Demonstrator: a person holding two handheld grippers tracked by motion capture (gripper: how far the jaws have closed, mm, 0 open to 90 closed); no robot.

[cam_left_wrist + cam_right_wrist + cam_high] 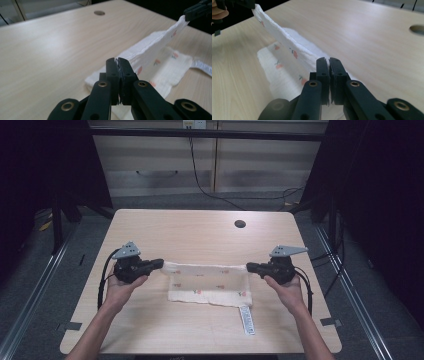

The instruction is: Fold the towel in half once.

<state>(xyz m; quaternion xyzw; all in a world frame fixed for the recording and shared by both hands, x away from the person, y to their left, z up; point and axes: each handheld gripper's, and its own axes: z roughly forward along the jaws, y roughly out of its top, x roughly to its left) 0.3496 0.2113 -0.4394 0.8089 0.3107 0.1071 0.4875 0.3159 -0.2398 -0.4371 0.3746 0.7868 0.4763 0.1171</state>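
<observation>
A white cloth (207,285) with small orange prints lies in the middle of the table, its far edge lifted and stretched between the two grippers. My left gripper (159,264) is shut on the cloth's left far corner; in the left gripper view the jaws (117,62) pinch the cloth (150,47). My right gripper (250,267) is shut on the right far corner, and the right gripper view has the jaws (329,62) closed on the cloth (287,42). A white label (246,319) hangs from the cloth's near right corner onto the table.
The light wooden table (200,232) has a round cable hole (240,224) at the far right. Cabinets (210,165) and a dangling cable stand behind the table. Metal rails run along both sides on the floor.
</observation>
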